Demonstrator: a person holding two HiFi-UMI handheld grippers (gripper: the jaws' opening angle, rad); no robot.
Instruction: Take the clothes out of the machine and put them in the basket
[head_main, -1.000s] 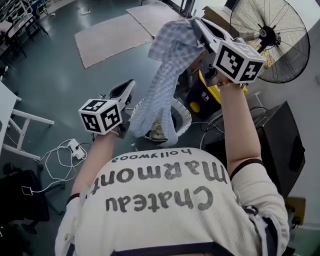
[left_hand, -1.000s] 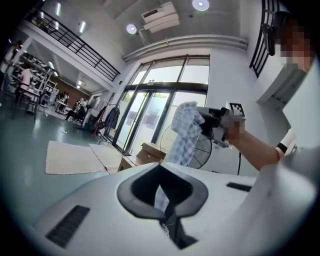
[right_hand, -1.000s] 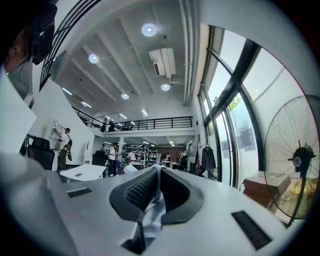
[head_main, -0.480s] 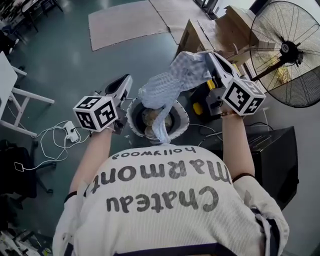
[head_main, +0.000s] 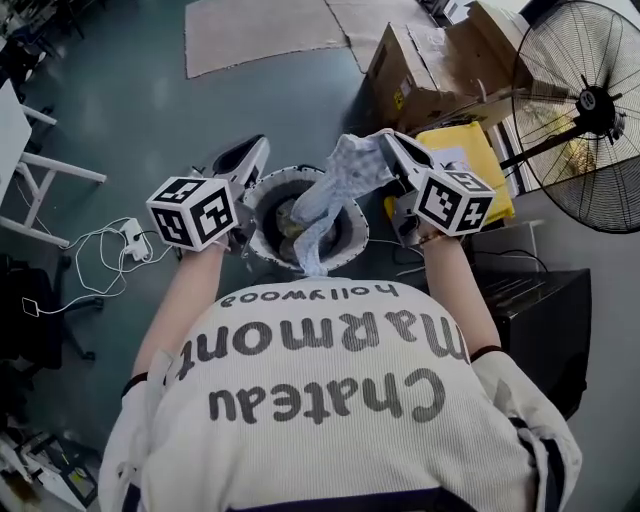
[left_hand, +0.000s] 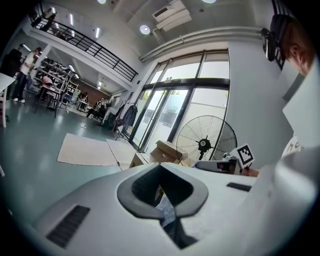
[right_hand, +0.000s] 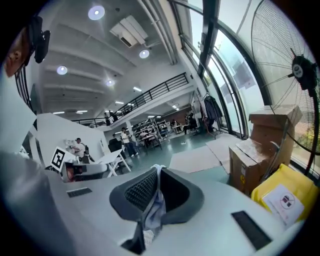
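In the head view my right gripper (head_main: 386, 140) is shut on a light-blue checked cloth (head_main: 335, 185), pinched at its top corner. The cloth hangs down into a round white basket (head_main: 262, 192) on the floor, and its lower end lies inside on other clothes. In the right gripper view the cloth (right_hand: 152, 210) sits squeezed between the closed pads of the right gripper (right_hand: 157, 170). My left gripper (head_main: 256, 148) hovers over the basket's left rim, shut and holding nothing. The left gripper (left_hand: 160, 166) also shows in the left gripper view, with jaws together. No machine is clearly in view.
A yellow box (head_main: 470, 165) and a cardboard box (head_main: 430, 65) stand just right of the basket. A large fan (head_main: 590, 100) is at far right and a dark cabinet (head_main: 535, 300) below it. Cables and a power strip (head_main: 130, 235) lie left, by a white table leg (head_main: 40, 160).
My right gripper has come down a long way with the cloth, whose lower end now rests in the basket. The left gripper has drifted slightly lower beside the rim.
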